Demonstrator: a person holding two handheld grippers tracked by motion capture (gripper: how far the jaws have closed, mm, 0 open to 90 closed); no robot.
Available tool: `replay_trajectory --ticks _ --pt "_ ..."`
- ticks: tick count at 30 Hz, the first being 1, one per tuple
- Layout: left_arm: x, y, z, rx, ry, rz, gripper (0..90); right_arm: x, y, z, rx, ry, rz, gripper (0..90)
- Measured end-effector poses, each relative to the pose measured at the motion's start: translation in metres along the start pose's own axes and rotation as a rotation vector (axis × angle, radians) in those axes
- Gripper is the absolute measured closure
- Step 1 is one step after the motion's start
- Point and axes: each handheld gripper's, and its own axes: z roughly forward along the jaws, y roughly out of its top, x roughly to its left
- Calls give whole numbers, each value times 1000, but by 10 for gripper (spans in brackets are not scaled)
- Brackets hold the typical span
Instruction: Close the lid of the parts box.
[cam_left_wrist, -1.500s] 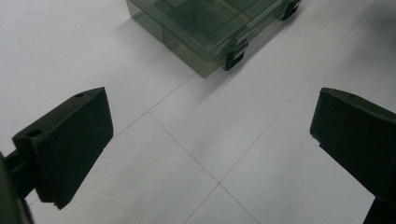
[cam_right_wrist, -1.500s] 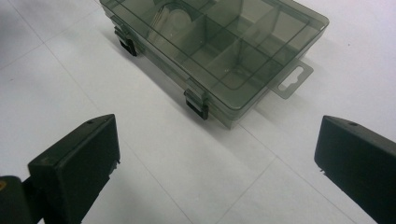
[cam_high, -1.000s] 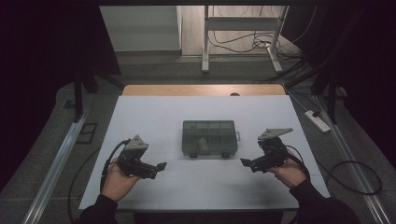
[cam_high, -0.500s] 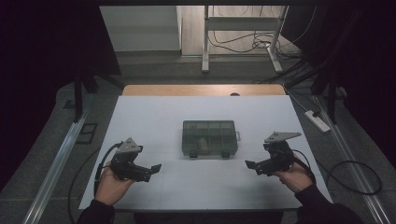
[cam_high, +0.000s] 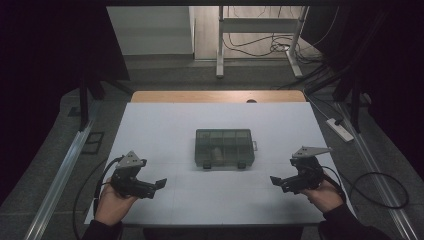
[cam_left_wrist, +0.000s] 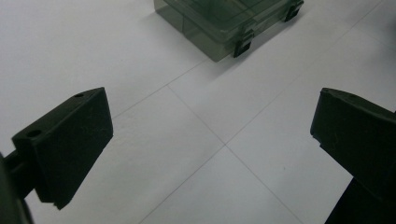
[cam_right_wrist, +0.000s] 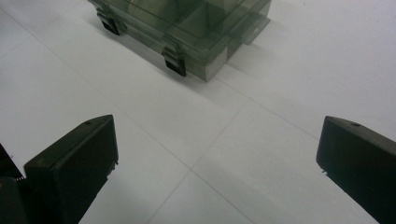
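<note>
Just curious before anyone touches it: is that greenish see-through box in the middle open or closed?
Closed. The lid of the box lies flat on its base, and both black latches at the front edge are folded down over it.

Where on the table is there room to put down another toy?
The white table is bare behind the green box, up to the wooden strip, and on both sides of it. The front middle, between the left claw and right claw, is free too. Only the box's own spot is taken.

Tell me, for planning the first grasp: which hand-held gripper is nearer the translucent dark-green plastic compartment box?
Right, marginally. The right hand-held gripper sits at the box's near-right; the left hand-held gripper sits near-left.
</note>
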Motion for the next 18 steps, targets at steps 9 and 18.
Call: replay_trajectory --ticks 9,18 --pt "1 -8 -9 -8 17 -17 0 -3 -12 -8 3 -10 16 0" --pt "0 -14 -15 -9 32 -22 0 -5 -20 -16 -1 -33 31 0"
